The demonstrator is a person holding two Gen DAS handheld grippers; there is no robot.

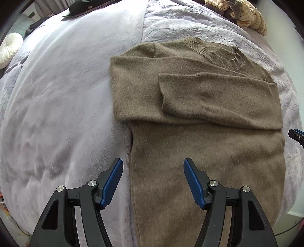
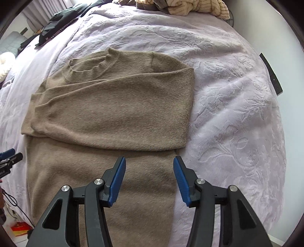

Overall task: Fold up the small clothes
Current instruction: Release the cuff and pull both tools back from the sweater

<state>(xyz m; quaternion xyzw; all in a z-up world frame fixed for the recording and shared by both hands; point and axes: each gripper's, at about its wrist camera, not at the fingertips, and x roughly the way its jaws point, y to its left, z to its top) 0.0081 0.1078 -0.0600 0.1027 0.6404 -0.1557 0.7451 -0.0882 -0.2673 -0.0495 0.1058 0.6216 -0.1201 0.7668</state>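
Two sets of jaws were mine, and both stood spread wide with nothing between them. The left gripper (image 1: 153,168) hung low over the near part of the brown sweater (image 1: 199,121), its left blue pad above the lilac blanket (image 1: 62,106) just off the garment's left edge and its right pad above the knit itself. The right gripper (image 2: 149,166) hovered over the lower body of the same sweater (image 2: 114,114), close to its right edge, with the right pad near the line where knit met the blanket (image 2: 231,106). The sweater lay flat on the bed, collar (image 1: 218,53) pointing away from me and hem toward me. Both sleeves had been folded across the chest: in the left view one cuffed sleeve (image 1: 209,93) lay on top, its cuff end pointing left, and in the right view a broad folded band (image 2: 117,114) crossed the body from side to side. Below that band the body ran down narrow and smooth toward my cameras. At the right rim of the left view I could see a tip of my other gripper (image 1: 297,134), beside the sweater's right edge. A heap of cream striped clothes (image 2: 197,7) sat at the far end of the bed, well apart from the sweater, and dark garments (image 2: 57,26) lay at the far left.
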